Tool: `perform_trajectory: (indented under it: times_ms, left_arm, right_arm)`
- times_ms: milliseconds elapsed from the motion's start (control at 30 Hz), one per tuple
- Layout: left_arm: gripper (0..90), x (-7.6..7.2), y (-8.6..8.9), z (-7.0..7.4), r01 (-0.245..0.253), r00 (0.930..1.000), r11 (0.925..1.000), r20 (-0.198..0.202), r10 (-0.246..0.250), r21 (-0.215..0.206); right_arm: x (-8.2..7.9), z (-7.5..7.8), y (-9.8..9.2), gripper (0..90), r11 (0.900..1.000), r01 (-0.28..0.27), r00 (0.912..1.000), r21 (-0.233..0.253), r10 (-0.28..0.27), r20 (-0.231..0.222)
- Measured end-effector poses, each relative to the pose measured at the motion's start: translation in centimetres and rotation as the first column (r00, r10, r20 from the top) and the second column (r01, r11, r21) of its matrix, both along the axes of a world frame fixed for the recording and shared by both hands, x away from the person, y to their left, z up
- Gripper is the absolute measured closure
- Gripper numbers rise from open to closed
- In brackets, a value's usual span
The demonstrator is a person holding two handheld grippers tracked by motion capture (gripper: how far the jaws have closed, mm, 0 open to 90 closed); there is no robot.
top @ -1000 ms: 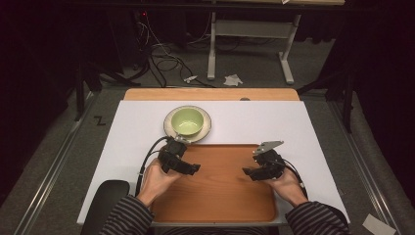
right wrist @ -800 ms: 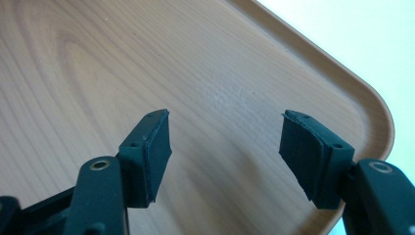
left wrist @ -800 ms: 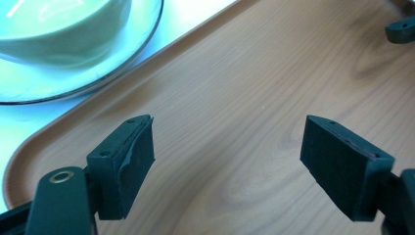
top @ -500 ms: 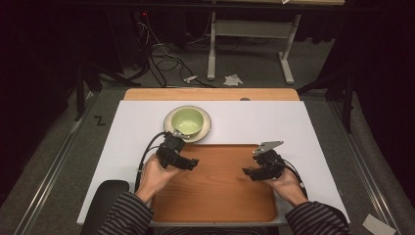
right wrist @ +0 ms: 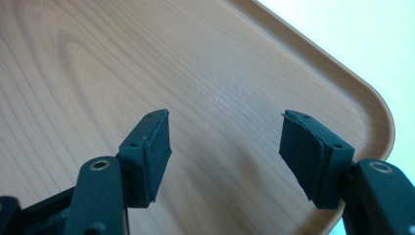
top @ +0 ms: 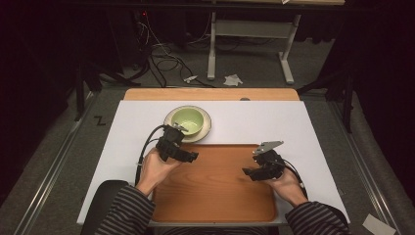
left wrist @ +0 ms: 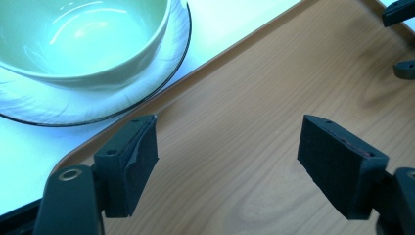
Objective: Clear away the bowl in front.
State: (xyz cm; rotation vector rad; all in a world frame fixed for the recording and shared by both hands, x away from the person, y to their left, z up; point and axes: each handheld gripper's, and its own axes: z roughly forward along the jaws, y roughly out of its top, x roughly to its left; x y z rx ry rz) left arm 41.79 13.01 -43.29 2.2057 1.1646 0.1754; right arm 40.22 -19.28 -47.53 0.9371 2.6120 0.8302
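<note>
Hovering over the wooden tray, both grippers have their jaws spread wide with nothing between them. The left gripper sits above the tray's far left corner, its jaws aimed toward the tray's middle; in the left gripper view its pads frame bare wood grain, with the tray's rounded edge just behind. The right gripper hangs over the tray's right part, jaws pointing left, a grey three-cornered plate on top; its own view shows the tray's rounded corner beside the right-hand pad. A green bowl stands upright on a white plate on the white worktop, just beyond the tray and near the left gripper. The tray's long axis runs left to right across the worktop.
</note>
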Motion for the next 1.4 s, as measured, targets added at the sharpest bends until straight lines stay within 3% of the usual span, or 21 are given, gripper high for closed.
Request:
perform_trajectory:
  times_ms: [267, 433, 600, 967, 1267, 1400]
  left_arm:
    - [25.9, 0.9, 0.0, 0.2, -0.013, 0.9999, 0.9999, 0.004, 0.013, 0.0]
    - [24.9, 1.4, -0.1, 0.5, -0.011, 0.9998, 0.9994, 0.014, 0.011, 0.034]
    - [24.5, 2.0, -0.1, 0.9, -0.022, 0.9996, 0.9991, 0.018, 0.021, 0.037]
    - [25.8, 4.0, 0.7, 2.0, -0.072, 0.9974, 0.9962, 0.013, 0.072, 0.05]
    - [30.4, 6.2, 1.8, 2.4, -0.148, 0.9889, 0.9888, -0.006, 0.148, 0.018]
    - [30.6, 7.1, 2.1, 2.6, -0.172, 0.9851, 0.9845, -0.003, 0.172, 0.036]
  right_arm:
    - [0.0, 0.0, 0.0, 37.2, 1.0, -0.004, 1.0, -0.001, 0.004, 0.001]
    - [0.0, -0.1, 0.0, 37.2, 1.0, -0.007, 1.0, -0.001, 0.007, 0.001]
    - [0.0, 0.0, 0.0, 37.2, 1.0, -0.005, 1.0, -0.002, 0.005, 0.0]
    - [0.0, 0.0, 0.0, 37.3, 1.0, -0.003, 1.0, 0.003, 0.003, 0.002]
    - [0.0, 0.0, 0.0, 37.3, 1.0, -0.002, 1.0, 0.004, 0.002, -0.001]
    - [0.0, 0.0, 0.0, 37.3, 1.0, -0.002, 1.0, 0.004, 0.002, 0.0]
